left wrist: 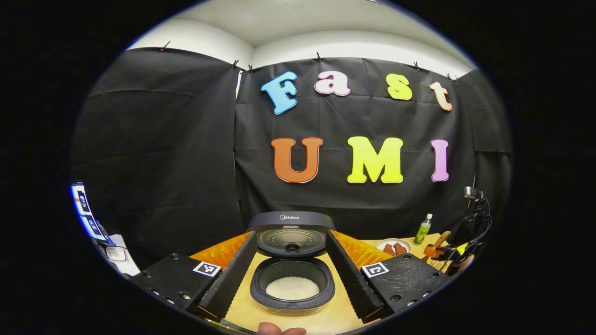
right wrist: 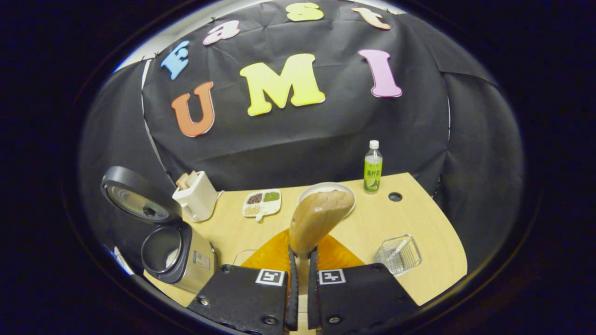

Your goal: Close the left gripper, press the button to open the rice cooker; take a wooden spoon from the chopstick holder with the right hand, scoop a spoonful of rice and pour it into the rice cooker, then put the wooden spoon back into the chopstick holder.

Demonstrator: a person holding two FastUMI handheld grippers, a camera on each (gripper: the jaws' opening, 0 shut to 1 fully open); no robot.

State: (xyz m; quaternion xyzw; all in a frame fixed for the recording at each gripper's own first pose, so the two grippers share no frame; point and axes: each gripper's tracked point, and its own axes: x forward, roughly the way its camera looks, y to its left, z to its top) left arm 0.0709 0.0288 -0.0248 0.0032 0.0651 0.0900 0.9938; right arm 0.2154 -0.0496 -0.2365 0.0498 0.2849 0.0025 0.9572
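Light wooden spoon [right wrist: 321,218] clamped in the right claw [right wrist: 301,260]; dark rice cooker [left wrist: 292,279] lid-up before the left claw [left wrist: 292,302].

The spoon's handle sits pinched between the right claw's nearly closed fingers, its bowl rising just ahead of them, in front of a white bowl [right wrist: 347,190]. A clear plastic chopstick holder [right wrist: 398,255] lies on the light wooden table [right wrist: 419,218] to that claw's right, a green bottle [right wrist: 373,167] farther ahead. The cooker stands to its left, a white toaster [right wrist: 198,200] behind. The left claw is spread wide, gripping nothing, its fingers flanking the cooker, whose pot holds white rice [left wrist: 292,287].
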